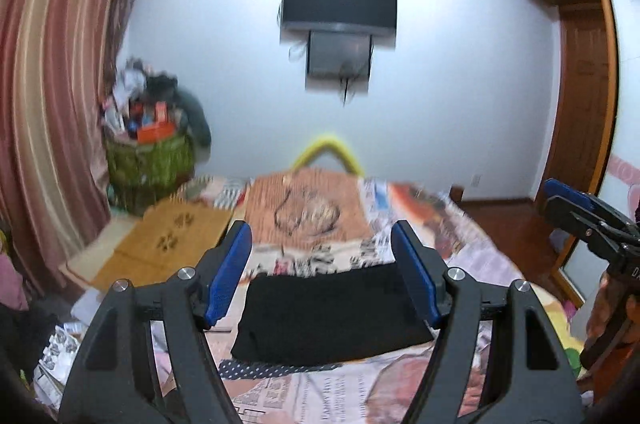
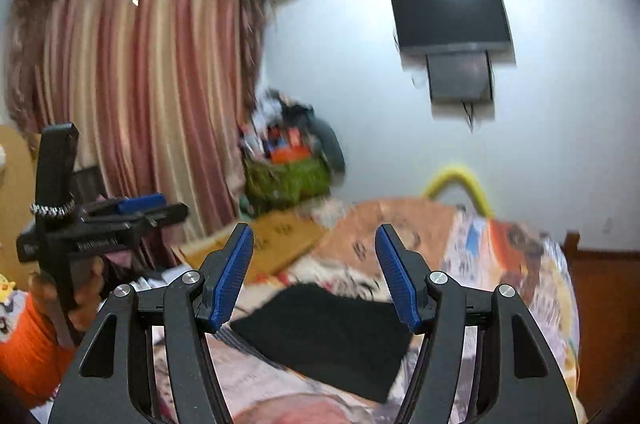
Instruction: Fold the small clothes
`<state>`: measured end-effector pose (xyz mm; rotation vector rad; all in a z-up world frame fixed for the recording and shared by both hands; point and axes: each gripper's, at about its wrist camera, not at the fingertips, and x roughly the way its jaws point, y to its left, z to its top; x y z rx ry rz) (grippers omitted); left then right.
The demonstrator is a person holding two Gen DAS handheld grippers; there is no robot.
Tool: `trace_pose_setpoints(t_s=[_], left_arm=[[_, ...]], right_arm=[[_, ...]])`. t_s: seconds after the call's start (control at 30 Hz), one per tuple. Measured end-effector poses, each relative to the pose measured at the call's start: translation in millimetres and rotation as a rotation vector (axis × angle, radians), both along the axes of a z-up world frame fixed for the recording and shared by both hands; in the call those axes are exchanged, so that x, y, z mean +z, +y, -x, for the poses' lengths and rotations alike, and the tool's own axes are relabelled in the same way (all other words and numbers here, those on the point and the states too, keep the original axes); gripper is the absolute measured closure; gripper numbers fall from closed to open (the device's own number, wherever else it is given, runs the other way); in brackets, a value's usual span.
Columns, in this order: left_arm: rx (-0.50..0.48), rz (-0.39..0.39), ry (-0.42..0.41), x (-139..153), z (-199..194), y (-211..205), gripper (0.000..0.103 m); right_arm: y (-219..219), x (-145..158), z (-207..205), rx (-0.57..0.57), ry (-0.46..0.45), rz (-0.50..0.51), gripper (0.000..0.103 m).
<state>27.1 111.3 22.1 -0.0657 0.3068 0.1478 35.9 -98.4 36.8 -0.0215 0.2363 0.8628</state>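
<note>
A black folded garment (image 1: 332, 312) lies flat on the patterned bedspread (image 1: 304, 396); it also shows in the right wrist view (image 2: 332, 336). My left gripper (image 1: 322, 236) is open and empty, raised above and in front of the garment. My right gripper (image 2: 314, 240) is open and empty too, raised over the garment's near side. The right gripper shows at the right edge of the left wrist view (image 1: 580, 207). The left gripper shows at the left of the right wrist view (image 2: 120, 216), held by a hand.
An orange printed cloth (image 1: 308, 207) lies further up the bed. A flat cardboard box (image 1: 160, 244) sits at the bed's left. A green basket (image 1: 148, 163) full of things stands by the striped curtain (image 1: 52, 103). A TV (image 1: 340, 3) hangs on the wall. A wooden door (image 1: 580, 103) stands at the right.
</note>
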Motion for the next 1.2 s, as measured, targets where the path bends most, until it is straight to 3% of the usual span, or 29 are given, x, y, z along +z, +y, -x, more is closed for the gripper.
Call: trace_pose_setpoints(t_s=[0.23, 0.4, 0.47, 0.6, 1.2], left_arm=[[0.019, -0.002, -0.138, 9, 61, -34, 0.03], [0.052, -0.025, -0.147, -1, 79, -45, 0.018], [0.056, -0.032, -0.145, -5, 82, -47, 0.005], [0.068, -0.05, -0.152, -8, 87, -53, 0.0], [0.043, -0.042, -0.143, -12, 93, -52, 0.0]], right_arm=[[-8, 6, 52, -0.035, -0.102, -0.043, 0.043], [-11, -3, 57, -0.067, -0.082, -0.04, 0.033], [-12, -2, 57, -0.083, -0.081, -0.037, 0.017], [-15, -1, 60, -0.116, -0.087, -0.052, 0.001], [-23, -9, 68, -0.141, -0.063, -0.042, 0.0]])
